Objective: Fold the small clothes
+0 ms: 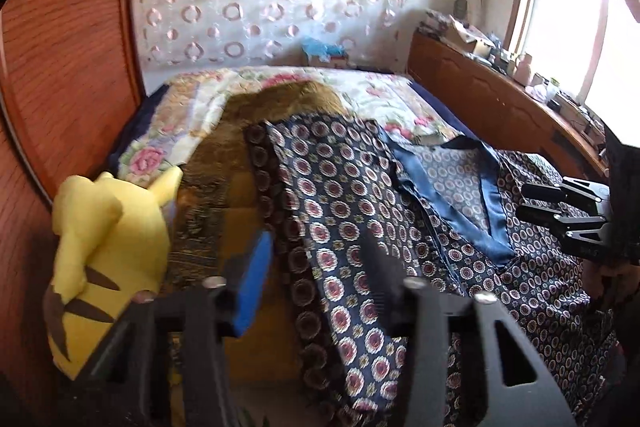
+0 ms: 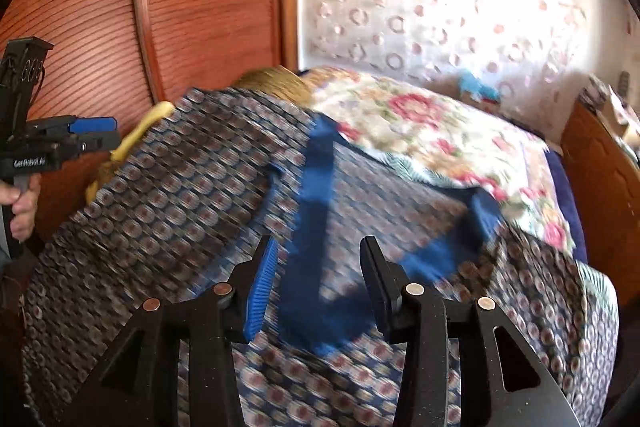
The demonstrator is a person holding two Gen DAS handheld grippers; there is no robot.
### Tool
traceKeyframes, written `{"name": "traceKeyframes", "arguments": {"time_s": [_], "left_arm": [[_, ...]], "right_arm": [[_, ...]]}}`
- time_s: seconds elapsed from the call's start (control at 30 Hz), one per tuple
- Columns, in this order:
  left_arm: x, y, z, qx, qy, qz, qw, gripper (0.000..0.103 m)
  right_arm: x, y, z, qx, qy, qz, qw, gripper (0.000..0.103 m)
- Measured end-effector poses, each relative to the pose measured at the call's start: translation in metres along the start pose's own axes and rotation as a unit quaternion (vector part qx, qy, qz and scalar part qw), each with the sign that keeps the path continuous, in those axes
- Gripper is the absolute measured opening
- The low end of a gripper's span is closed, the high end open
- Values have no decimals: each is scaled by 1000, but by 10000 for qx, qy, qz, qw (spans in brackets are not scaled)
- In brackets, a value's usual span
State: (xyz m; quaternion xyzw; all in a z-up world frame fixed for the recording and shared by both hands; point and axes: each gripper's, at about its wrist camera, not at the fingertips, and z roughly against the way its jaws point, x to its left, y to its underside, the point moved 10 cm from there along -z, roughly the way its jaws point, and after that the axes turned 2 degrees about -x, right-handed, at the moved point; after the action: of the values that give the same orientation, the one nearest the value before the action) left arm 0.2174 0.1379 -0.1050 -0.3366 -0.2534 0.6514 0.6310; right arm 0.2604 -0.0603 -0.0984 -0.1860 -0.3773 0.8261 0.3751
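Two grippers hover over one patterned navy garment [image 1: 352,211] spread across the floral bedspread [image 1: 384,99], its blue-trimmed neckline [image 1: 456,195] facing away from the yellow plush toy [image 1: 108,247]. Left gripper [image 1: 316,291] has its jaws partly apart with nothing between them, above the garment's edge nearest the toy. Right gripper [image 2: 316,291] is likewise part-open and empty, over the neckline. Judging by this, a fold is between grasps; next, each should pinch an edge and carry it across.

Navy medallion-print garment [image 1: 352,211] spread flat
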Motion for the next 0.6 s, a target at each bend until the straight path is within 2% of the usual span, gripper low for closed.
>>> {"name": "traceKeyframes", "arguments": {"time_s": [0.03, 0.17, 0.2, 0.4, 0.5, 0.6], "left_arm": [[0, 1, -4, 71, -9, 11, 10000, 31], [0, 5, -17, 274, -111, -33, 9996, 14], [0, 5, -18, 277, -121, -46, 9995, 5], [15, -7, -3, -7, -367, 19, 9993, 2], [34, -12, 4, -91, -567, 174, 9982, 2], [41, -13, 7, -133, -523, 242, 9982, 2]], "right_arm": [[-7, 6, -3, 87, 90, -51, 9999, 45], [-18, 19, -10, 257, 227, -213, 9992, 48], [-20, 22, -12, 292, 260, -221, 9990, 48], [-27, 22, -12, 261, 218, -375, 9987, 48], [-39, 21, 1, 195, 205, -440, 9986, 48], [-47, 19, 6, 141, 224, -510, 9983, 48]]}}
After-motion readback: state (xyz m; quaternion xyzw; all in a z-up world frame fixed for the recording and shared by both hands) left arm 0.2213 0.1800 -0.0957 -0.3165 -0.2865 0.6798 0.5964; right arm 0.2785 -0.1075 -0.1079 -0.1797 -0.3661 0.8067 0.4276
